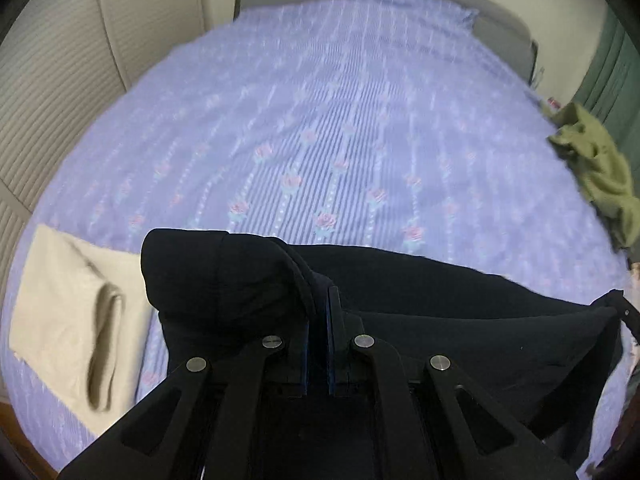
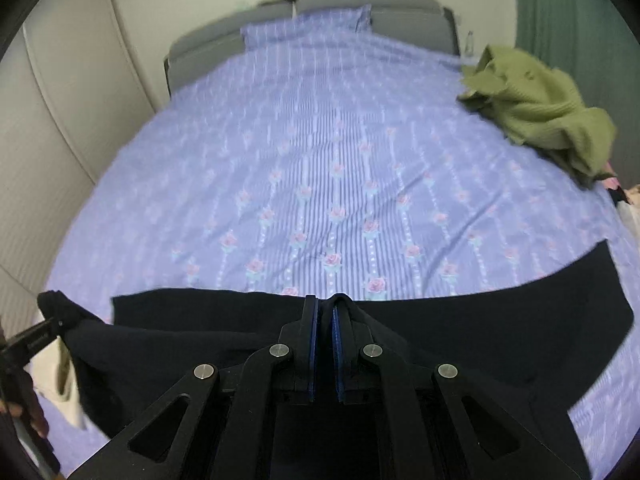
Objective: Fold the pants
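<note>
Dark navy pants (image 1: 460,304) hang stretched between my two grippers above the near part of the bed. My left gripper (image 1: 319,292) is shut on one end of the pants, and the cloth bunches over its left finger. My right gripper (image 2: 325,306) is shut on the other end of the pants (image 2: 500,320), with a fold of cloth pinched between its blue pads (image 2: 314,344). From the right wrist view, the left gripper (image 2: 44,326) shows at the far left with the cloth draped from it. The right gripper's tip (image 1: 618,306) peeks in at the right edge of the left wrist view.
The bed (image 2: 320,152) has a purple flowered cover and a grey headboard (image 2: 312,4). A folded beige garment (image 1: 68,312) lies at its left side, a crumpled green knit (image 2: 536,104) at its right. A pale wardrobe stands on the left, a green curtain (image 2: 572,8) on the right.
</note>
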